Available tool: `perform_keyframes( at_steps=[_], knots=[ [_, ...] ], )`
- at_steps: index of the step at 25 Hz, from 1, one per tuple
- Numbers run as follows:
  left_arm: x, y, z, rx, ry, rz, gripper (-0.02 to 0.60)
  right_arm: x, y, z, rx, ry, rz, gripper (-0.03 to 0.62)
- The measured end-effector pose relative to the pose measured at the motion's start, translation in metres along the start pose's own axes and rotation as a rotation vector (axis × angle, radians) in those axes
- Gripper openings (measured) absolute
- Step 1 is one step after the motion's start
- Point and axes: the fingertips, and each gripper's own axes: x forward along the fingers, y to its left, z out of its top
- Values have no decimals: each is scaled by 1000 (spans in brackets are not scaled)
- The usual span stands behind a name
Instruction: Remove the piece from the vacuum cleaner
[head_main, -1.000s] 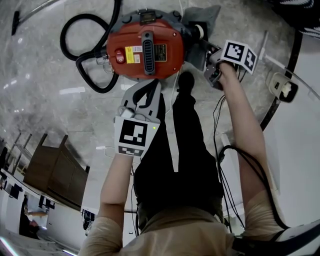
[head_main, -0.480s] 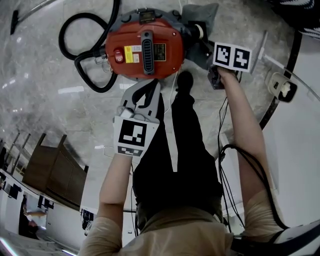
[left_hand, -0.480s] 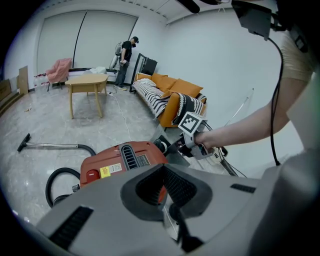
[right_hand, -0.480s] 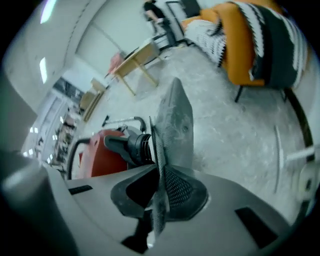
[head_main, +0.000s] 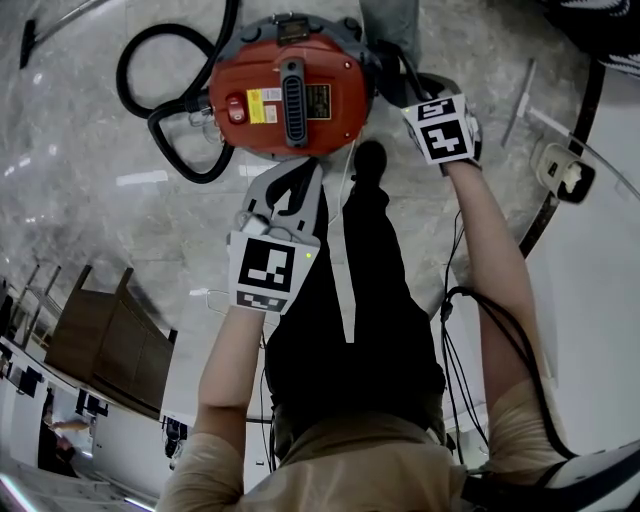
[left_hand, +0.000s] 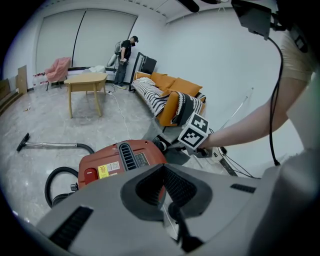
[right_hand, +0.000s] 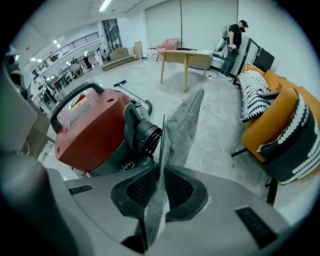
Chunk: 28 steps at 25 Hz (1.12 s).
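The red vacuum cleaner (head_main: 285, 95) stands on the marble floor, its black port (right_hand: 147, 137) facing my right gripper. That right gripper (right_hand: 162, 167) is shut on a thin grey mesh piece (right_hand: 182, 125), held edge-on just off the port; its jaws have just been closing on the piece. In the head view its marker cube (head_main: 440, 128) sits right of the vacuum, and the grey piece (head_main: 392, 20) shows at the top edge. My left gripper (head_main: 290, 175) hovers below the vacuum's near side and points at it. Its jaws (left_hand: 162, 167) look shut with nothing in them.
A black hose (head_main: 165, 110) loops left of the vacuum, and its wand (left_hand: 50, 146) lies on the floor. Cables (head_main: 450, 300) and a white power strip (head_main: 570, 180) are at the right. An orange sofa (right_hand: 280, 125), a wooden table (right_hand: 185, 60) and a person (right_hand: 235, 40) stand farther off.
The right gripper has rolled about its own line, so its marker cube shows a different face. The grey piece has swung up to the frame's top edge. The left gripper kept still.
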Motion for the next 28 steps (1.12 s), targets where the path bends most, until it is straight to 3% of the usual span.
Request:
perform_keyframes(
  at_steps=[3,6,8,12,17,22,24,26,27,28],
  knots=[
    [-1,0,0,-6,-2,1,3,2,1,-1,-87,7,-71,35],
    [-1,-1,-2,-9,3,0,3,2,-2,0,24,-8,-62,35],
    [-1,0,-3,-7,6,0,3,2,-4,2,195,-32,-12,34],
    [-2,0,-2,-14,0,2,3,3,-6,1,752,-82,158,35],
    [-3,-1,-3,-16,-2,-1,3,4,-6,-1,998,-96,251,38],
    [-5,1,-6,-25,-3,-1,3,4,-5,-3,1315,-130,387,48],
    [-5,1,-6,-28,-3,0,3,5,-5,-3,1364,-139,415,49],
    [-6,1,-6,-29,-4,-2,3,4,-5,-3,1342,-138,434,49],
    [-6,1,-6,-29,-4,-4,3,4,-6,-3,1263,-127,434,50],
    [-6,1,-6,-30,-5,-7,3,4,-6,-2,1118,-105,417,49]
  ],
)
